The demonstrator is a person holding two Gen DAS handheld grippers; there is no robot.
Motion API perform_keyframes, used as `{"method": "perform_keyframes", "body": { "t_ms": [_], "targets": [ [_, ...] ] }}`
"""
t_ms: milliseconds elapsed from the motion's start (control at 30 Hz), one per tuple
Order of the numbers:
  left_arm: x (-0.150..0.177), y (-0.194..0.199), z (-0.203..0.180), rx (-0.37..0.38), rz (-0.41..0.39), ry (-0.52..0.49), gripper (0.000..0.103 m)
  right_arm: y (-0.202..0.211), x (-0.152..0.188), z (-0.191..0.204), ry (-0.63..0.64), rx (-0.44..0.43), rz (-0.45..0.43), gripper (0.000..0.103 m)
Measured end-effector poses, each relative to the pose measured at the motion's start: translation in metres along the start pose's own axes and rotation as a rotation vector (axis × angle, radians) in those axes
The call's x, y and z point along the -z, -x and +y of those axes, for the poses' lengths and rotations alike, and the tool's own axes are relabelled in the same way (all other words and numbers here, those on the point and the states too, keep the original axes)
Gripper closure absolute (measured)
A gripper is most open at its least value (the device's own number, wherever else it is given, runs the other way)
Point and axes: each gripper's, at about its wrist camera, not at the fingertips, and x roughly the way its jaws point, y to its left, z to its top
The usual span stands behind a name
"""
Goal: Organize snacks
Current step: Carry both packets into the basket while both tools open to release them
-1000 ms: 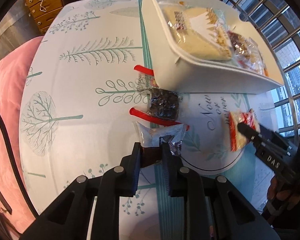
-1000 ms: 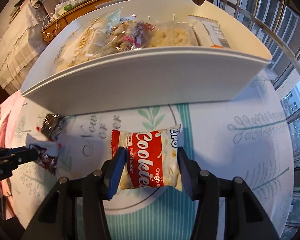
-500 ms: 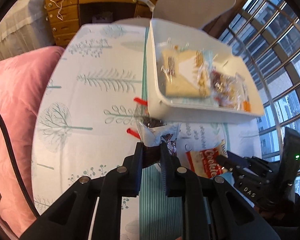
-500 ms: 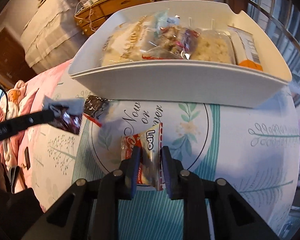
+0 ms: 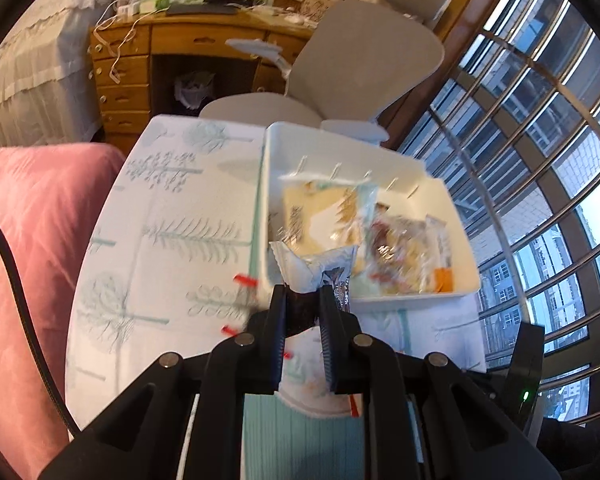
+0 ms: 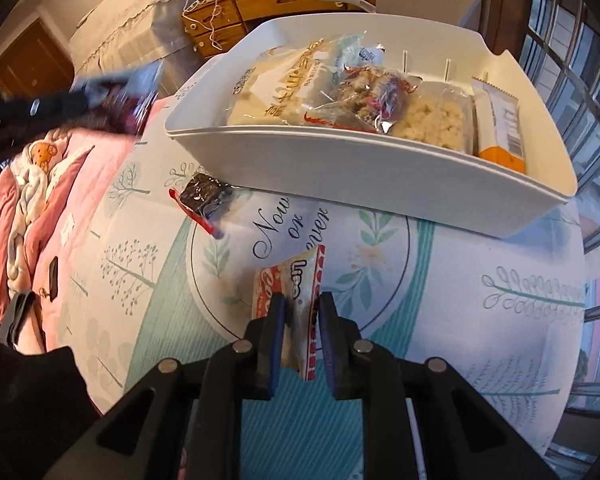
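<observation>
left gripper: fingers clamped on dark silver-ended snack packet, raised at frame centre over white bin, likely for dropping in
right gripper: jaws have just been closing, fingers pinching cookie packet edge-on, lower centre
loose snack: on table, centre left
hidden: left packet's label blurred, unreadable

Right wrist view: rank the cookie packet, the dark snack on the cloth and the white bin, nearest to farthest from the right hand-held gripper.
1. Cookie packet, clamped in the right hand-held gripper.
2. Dark snack, up left on the cloth.
3. White bin, beyond, across the top.
</observation>
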Motion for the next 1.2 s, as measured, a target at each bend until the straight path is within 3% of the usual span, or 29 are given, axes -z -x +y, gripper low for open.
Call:
{"method": "perform_keyframes", "body": {
  "t_ms": [367,767,900,1033,1200],
  "targets": [
    [-0.029,-0.015,-0.043,0.048,-0.035,-0.077,0.090,0.031,-0.004,-0.012,0.076,0.003,-0.050,0.096],
    [-0.055,-0.030,-0.080,0.061,-0.059,-0.127,0.090,0.090,-0.043,-0.027,0.127,-0.041,-0.212,0.096],
    [-0.060,-0.038,-0.087,0.048,-0.059,-0.115,0.090,0.104,-0.056,-0.042,0.092,-0.031,-0.287,0.096],
    [-0.062,-0.046,-0.092,0.028,-0.040,-0.109,0.090,0.109,-0.067,-0.071,-0.028,-0.031,-0.367,0.096],
    [-0.061,-0.057,-0.098,-0.004,0.004,-0.118,0.090,0.095,-0.074,-0.107,-0.177,-0.028,-0.362,0.096]
  ]
}}
